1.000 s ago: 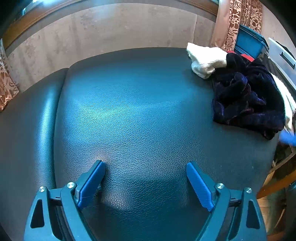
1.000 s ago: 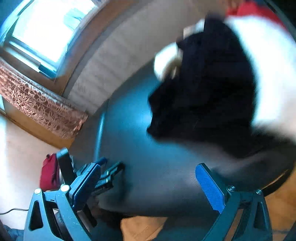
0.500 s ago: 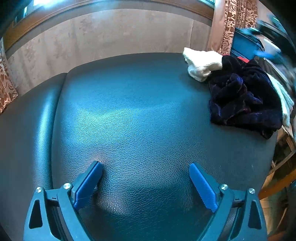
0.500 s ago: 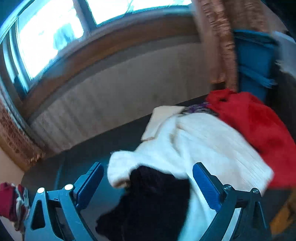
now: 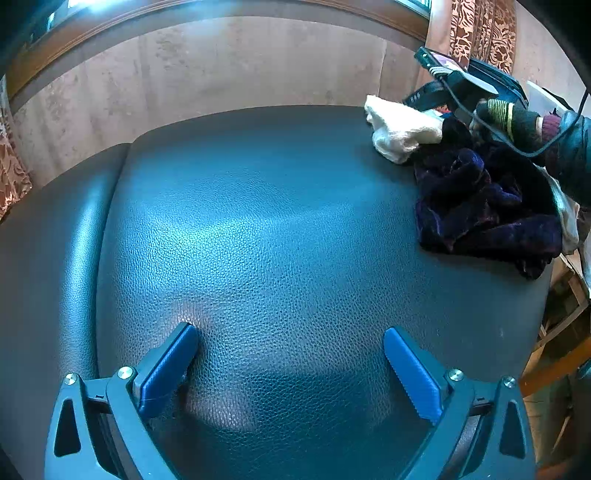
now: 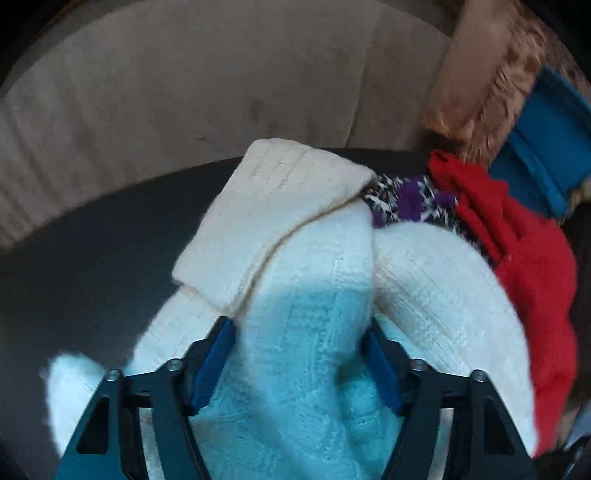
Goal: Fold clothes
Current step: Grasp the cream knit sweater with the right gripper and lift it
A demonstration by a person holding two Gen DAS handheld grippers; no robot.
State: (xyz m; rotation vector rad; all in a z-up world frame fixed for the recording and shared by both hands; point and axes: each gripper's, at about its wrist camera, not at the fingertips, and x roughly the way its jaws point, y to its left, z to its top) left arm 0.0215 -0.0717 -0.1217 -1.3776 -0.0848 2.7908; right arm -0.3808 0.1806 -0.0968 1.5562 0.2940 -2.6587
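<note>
Notably no legible writing, left gripper (image 5: 290,363) fingers apart over leather seat (image 5: 277,221), right gripper (image 6: 299,354) fingers around white sweater (image 6: 306,295).

A home living room: dark leather couch (image 5: 280,229), patterned curtains (image 5: 480,33), wood-framed window, heaped clothes (image 5: 480,206).

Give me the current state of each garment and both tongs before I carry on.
Left tongs: open, empty, over bare cushion.
Right tongs: closing around white knit sweater, fabric bunched between the pads.
White knit sweater: crumpled, unfolded.
Dark velvet garment: heaped, unfolded.
Red garment: crumpled, at the pile's right side.
Purple patterned garment: mostly buried.
</note>
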